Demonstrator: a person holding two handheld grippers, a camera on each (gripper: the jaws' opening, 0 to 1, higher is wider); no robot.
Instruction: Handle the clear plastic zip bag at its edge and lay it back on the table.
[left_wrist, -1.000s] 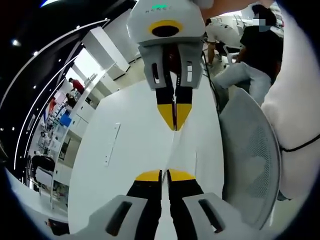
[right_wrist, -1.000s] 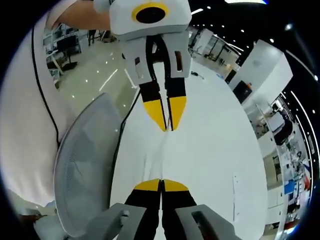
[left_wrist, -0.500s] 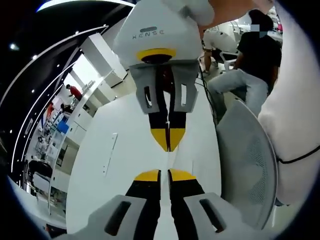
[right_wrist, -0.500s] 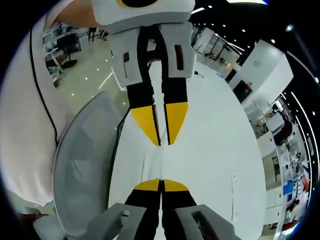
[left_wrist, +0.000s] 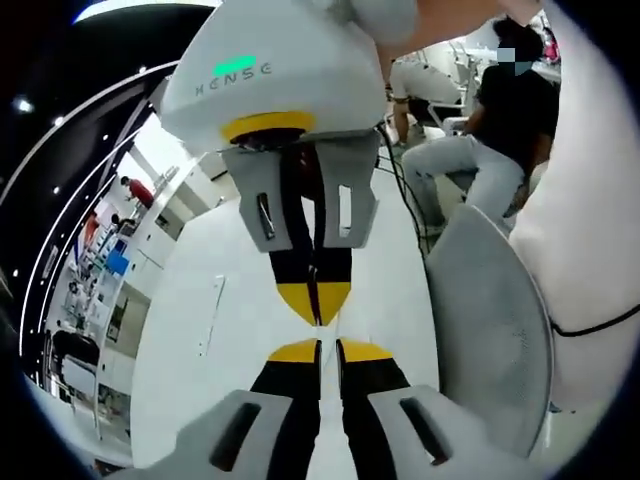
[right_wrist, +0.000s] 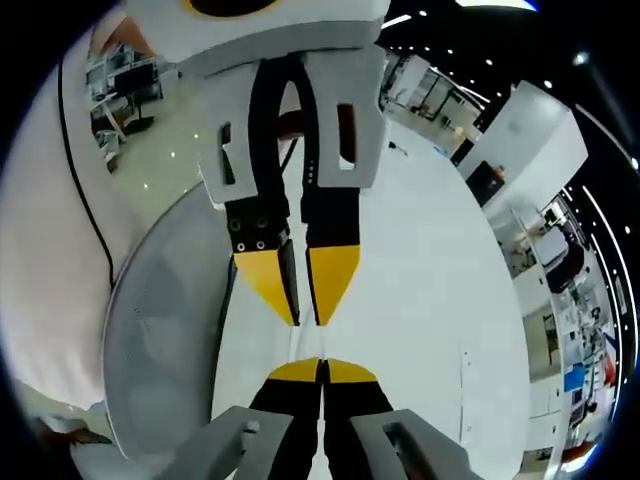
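The clear zip bag (left_wrist: 322, 333) is almost invisible, a thin see-through strip seen edge-on between two grippers that face each other tip to tip. In the left gripper view my left gripper (left_wrist: 328, 350) rises from the bottom with jaws pressed together on that strip. My right gripper (left_wrist: 314, 305) hangs down from the top, also shut on it. In the right gripper view the right gripper (right_wrist: 322, 370) is shut at the bottom, the left gripper (right_wrist: 300, 300) comes down from above, and the bag (right_wrist: 296, 343) shows as a faint seam between them. Both hover above the white table (left_wrist: 200, 380).
A grey mesh chair (left_wrist: 490, 340) stands at the table's edge, close beside the grippers, and appears again as the chair (right_wrist: 160, 340). A person's white sleeve fills the side beyond it. Other people are far behind. The table (right_wrist: 430, 330) carries a small flat slot (left_wrist: 210, 315).
The two grippers have drawn much closer together, tips now nearly touching. The visible strip of bag between them has shrunk to a sliver. Both stay shut.
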